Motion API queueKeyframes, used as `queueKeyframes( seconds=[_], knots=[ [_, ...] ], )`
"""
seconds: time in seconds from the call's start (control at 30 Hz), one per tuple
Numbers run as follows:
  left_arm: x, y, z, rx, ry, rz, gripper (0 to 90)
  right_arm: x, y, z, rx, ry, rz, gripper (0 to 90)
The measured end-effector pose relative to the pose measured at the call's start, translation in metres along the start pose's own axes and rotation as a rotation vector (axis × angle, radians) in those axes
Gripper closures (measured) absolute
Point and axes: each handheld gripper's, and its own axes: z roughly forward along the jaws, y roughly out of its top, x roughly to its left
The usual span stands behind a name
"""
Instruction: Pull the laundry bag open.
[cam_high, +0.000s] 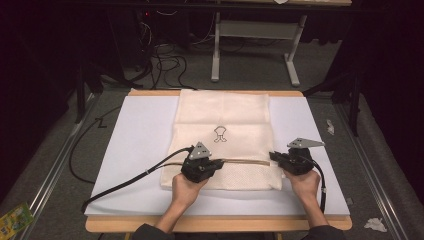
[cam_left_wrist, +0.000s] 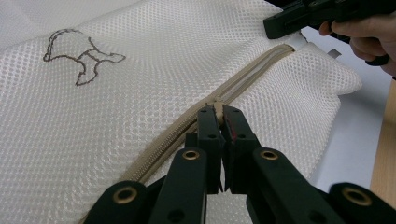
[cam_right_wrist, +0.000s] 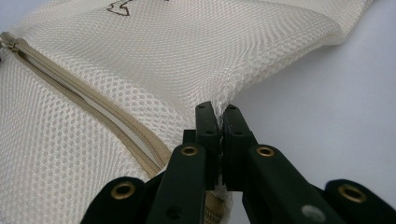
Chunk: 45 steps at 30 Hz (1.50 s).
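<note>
A cream mesh bag (cam_high: 222, 117) with a small outline drawing (cam_high: 220, 134) lies flat on the white board (cam_high: 140, 150). A beige zipper (cam_high: 245, 161) runs across its near part. My left gripper (cam_high: 218, 163) is shut on the zipper pull (cam_left_wrist: 217, 108), seen close in the left gripper view between the jaws (cam_left_wrist: 218, 112). My right gripper (cam_high: 274, 156) is shut on the mesh bag's right edge (cam_right_wrist: 224, 100) at the zipper's end, lifting it slightly. In the right gripper view (cam_right_wrist: 218, 112) the zipper (cam_right_wrist: 93, 105) shows a white gap between its tapes.
The white board rests on a wooden table (cam_high: 220, 223) with bare margins left and right of the bag. A black cable (cam_high: 125, 182) trails left from the left gripper. Beyond the table are metal legs (cam_high: 216, 50) and floor cables (cam_high: 165, 65); crumpled paper (cam_high: 375, 224) lies at right.
</note>
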Motion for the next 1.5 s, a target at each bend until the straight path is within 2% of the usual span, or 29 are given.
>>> queueKeyframes(
  seconds=[0.27,0.57,0.63,0.83,0.97,1.17,1.33,1.5],
  knots=[
    [0.001,-0.001,-0.004,-0.006,-0.001,0.001,87.2,0.002,0.003,-0.001,-0.002,0.004,-0.007,88.7],
    [0.005,-0.006,-0.006,-0.019,-0.001,-0.02,87.2,0.004,0.002,0.003,0.006,0.0,-0.017,88.7],
    [0.007,-0.007,-0.008,-0.02,-0.003,-0.025,87.2,0.003,0.002,0.002,0.013,-0.004,-0.004,88.7],
    [0.008,-0.008,-0.012,-0.022,0.004,-0.021,87.2,0.004,0.002,0.003,0.004,-0.002,-0.008,88.7],
    [0.01,-0.009,-0.013,-0.03,0.004,-0.032,87.2,0.004,0.002,0.004,0.011,-0.003,-0.014,88.7],
    [0.013,-0.01,-0.018,-0.032,0.013,-0.034,87.2,0.003,0.002,0.002,0.013,-0.01,-0.007,88.7],
    [0.014,-0.013,-0.023,-0.038,0.021,-0.036,87.2,0.004,0.003,0.003,0.008,-0.008,-0.026,88.7],
    [0.018,-0.015,-0.027,-0.039,0.03,-0.048,87.2,0.003,0.002,0.003,0.014,-0.012,-0.012,88.7]
  ],
)
